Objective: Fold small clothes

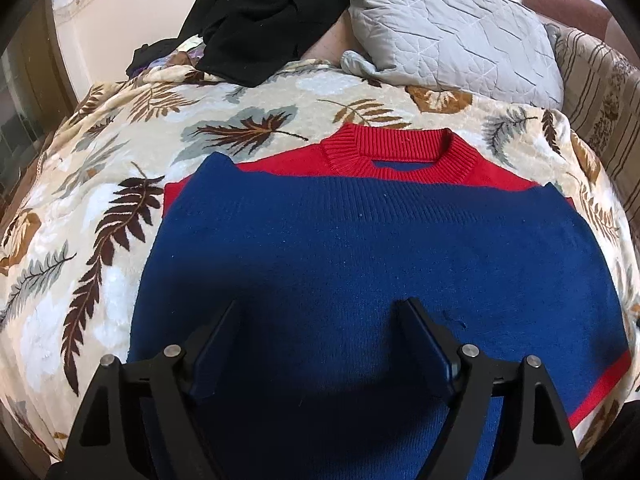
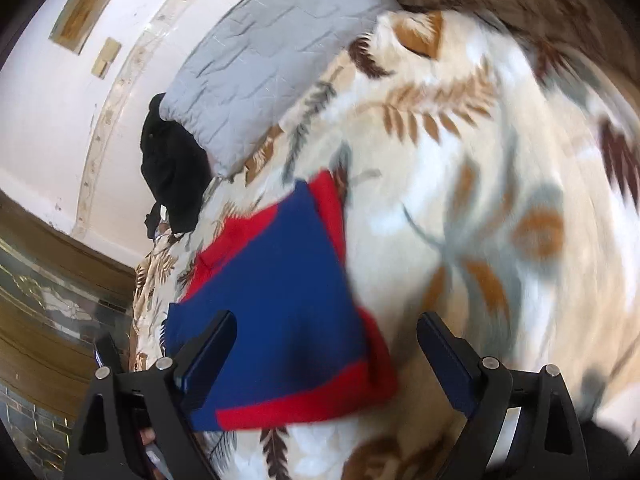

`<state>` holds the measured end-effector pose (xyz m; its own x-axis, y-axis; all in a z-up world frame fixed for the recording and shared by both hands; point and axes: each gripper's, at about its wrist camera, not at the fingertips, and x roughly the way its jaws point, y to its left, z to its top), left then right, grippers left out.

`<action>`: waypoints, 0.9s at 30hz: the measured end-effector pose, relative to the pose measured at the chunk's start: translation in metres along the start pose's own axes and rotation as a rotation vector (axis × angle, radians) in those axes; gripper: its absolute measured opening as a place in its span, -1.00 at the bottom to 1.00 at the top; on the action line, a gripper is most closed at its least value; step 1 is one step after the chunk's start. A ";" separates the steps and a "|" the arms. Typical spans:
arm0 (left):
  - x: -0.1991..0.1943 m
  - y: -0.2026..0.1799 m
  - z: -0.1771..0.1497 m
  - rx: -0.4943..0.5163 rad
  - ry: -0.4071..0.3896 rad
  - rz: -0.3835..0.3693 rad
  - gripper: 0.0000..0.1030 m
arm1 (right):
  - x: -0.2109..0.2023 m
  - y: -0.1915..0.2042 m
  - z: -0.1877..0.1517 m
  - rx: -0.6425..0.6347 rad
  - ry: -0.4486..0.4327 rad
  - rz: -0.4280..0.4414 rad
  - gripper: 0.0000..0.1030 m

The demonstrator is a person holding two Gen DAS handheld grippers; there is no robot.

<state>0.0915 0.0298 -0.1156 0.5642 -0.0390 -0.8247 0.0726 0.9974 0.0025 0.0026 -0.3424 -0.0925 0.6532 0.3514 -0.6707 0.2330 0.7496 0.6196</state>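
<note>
The blue-and-red sweater point(image 1: 360, 248) lies on the bed point(image 1: 100, 208) with its sides apparently folded in, both the left gripper point(image 1: 320, 312) and the right gripper point(image 2: 326, 328) spread wide and empty, so further folds seem left.

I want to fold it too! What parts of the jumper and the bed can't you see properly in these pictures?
- Jumper: its bottom edge is cut off by the frame and hidden behind the left claw, left wrist view.
- Sleeves: folded out of sight, both views.
- Blanket: leaf pattern smeared by motion blur, right wrist view.
- Black clothes: a heap, pieces indistinguishable; the pillow partly covers them in the right wrist view.
</note>
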 end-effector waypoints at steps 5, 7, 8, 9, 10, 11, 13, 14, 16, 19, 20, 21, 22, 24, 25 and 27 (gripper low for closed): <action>0.002 0.001 0.001 -0.004 0.006 -0.002 0.63 | 0.066 0.014 0.040 -0.115 0.127 -0.057 0.82; 0.003 0.001 0.001 -0.003 0.007 -0.001 0.65 | 0.093 0.011 0.048 -0.107 0.185 -0.086 0.82; 0.004 0.001 0.001 0.000 0.007 0.001 0.66 | 0.101 0.013 0.049 -0.112 0.199 -0.083 0.84; 0.003 0.000 0.001 0.001 0.006 0.002 0.67 | 0.105 0.018 0.050 -0.134 0.206 -0.080 0.84; 0.004 0.000 0.001 0.003 0.005 0.002 0.69 | 0.109 0.025 0.049 -0.171 0.226 -0.065 0.78; 0.005 0.001 0.001 0.003 0.004 0.002 0.70 | 0.115 0.034 0.046 -0.222 0.269 -0.048 0.60; 0.006 0.002 0.001 0.001 0.004 0.001 0.73 | 0.120 0.046 0.041 -0.296 0.289 -0.145 -0.42; 0.006 0.002 0.001 0.000 0.002 0.001 0.73 | 0.115 0.051 0.042 -0.308 0.270 -0.168 -0.50; 0.006 0.001 0.000 0.000 -0.002 -0.001 0.73 | 0.099 0.063 0.042 -0.347 0.198 -0.209 -0.67; 0.007 0.001 0.000 0.000 -0.003 0.002 0.76 | 0.107 0.053 0.039 -0.342 0.205 -0.291 -0.67; 0.007 0.000 0.001 0.002 0.000 0.005 0.76 | 0.109 0.044 0.038 -0.303 0.211 -0.281 -0.60; 0.006 0.000 0.001 0.006 0.001 0.006 0.76 | 0.102 0.040 0.039 -0.266 0.180 -0.261 -0.41; 0.006 0.000 0.000 0.008 0.002 0.003 0.76 | 0.094 0.039 0.040 -0.236 0.160 -0.238 0.16; 0.005 0.002 0.000 0.010 0.005 -0.002 0.76 | 0.073 0.037 0.037 -0.192 0.103 -0.186 0.79; 0.005 0.002 0.000 0.010 0.007 -0.002 0.76 | 0.062 0.038 0.035 -0.186 0.076 -0.166 0.79; 0.006 0.001 0.000 0.006 0.007 0.004 0.77 | 0.042 0.042 0.028 -0.163 0.063 -0.108 0.79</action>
<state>0.0948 0.0305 -0.1206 0.5589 -0.0346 -0.8285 0.0753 0.9971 0.0092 0.0602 -0.3120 -0.0834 0.5828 0.2945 -0.7574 0.1766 0.8638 0.4718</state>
